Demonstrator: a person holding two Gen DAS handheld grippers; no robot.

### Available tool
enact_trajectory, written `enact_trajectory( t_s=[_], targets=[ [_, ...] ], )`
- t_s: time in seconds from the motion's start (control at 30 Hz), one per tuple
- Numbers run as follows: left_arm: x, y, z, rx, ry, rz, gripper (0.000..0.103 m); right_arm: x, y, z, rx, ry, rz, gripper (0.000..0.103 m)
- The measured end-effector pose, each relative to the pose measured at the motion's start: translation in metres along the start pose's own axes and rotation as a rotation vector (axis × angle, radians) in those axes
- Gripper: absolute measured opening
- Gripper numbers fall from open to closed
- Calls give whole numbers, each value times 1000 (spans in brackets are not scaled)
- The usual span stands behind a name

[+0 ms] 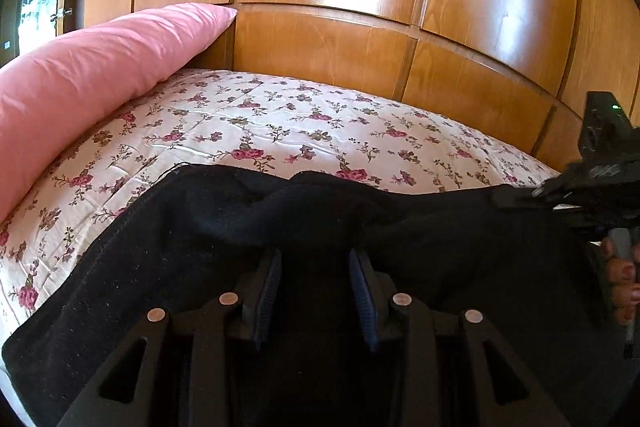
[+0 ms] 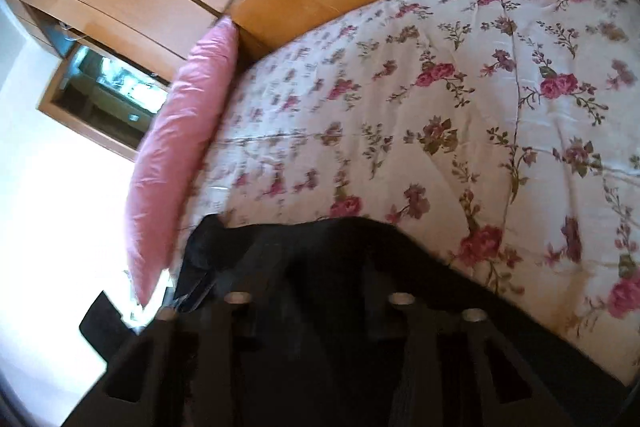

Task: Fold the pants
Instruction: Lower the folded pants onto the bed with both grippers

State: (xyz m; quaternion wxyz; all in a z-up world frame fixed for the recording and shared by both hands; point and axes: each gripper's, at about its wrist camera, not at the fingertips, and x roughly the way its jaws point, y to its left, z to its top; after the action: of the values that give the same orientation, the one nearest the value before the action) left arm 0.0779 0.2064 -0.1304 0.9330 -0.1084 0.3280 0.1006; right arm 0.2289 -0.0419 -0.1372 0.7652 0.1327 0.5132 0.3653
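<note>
The black pants (image 1: 180,247) lie spread across the near part of a floral bedspread (image 1: 280,123), with a raised fold along their far edge. My left gripper (image 1: 315,255) sits low over them, its jaws partway apart with black cloth between the pads. Whether the pads press on the cloth is lost in the dark. At the right edge of the left wrist view, my right gripper (image 1: 516,193) pinches the far edge of the pants, with a person's hand (image 1: 624,279) behind it. The blurred right wrist view shows the right gripper (image 2: 316,259) buried in the black pants (image 2: 460,291).
A long pink pillow (image 1: 100,75) (image 2: 180,147) lies along the left side of the bed. Glossy wooden panels (image 1: 320,47) rise behind the bed. The bedspread (image 2: 440,107) stretches beyond the pants. A framed window (image 2: 108,99) is at the far left.
</note>
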Motion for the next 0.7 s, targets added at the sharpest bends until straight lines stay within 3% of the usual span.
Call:
enact_trajectory(
  t_s=[0.03, 0.17, 0.23, 0.3, 0.37, 0.47, 0.7],
  targets=[
    [0, -1, 2, -1, 14, 5, 36, 1, 2, 0, -15, 0, -33, 13],
    [-2, -1, 19, -18, 54, 53, 38, -15, 16, 10, -63, -116, -61, 10],
    [4, 5, 28, -16, 62, 141, 38, -22, 16, 16, -57, -171, -62, 10],
    [22, 16, 31, -29, 119, 183, 39, -22, 10, 22, -59, -212, -94, 9],
    [30, 24, 30, -31, 102, 177, 41, -10, -5, 24, -21, -185, -92, 9],
    [32, 20, 28, -4, 93, 203, 42, 10, -16, 15, -66, -177, -134, 7],
    [21, 33, 38, -27, 134, 178, 41, -5, -19, 11, -60, -219, -98, 12]
  ],
)
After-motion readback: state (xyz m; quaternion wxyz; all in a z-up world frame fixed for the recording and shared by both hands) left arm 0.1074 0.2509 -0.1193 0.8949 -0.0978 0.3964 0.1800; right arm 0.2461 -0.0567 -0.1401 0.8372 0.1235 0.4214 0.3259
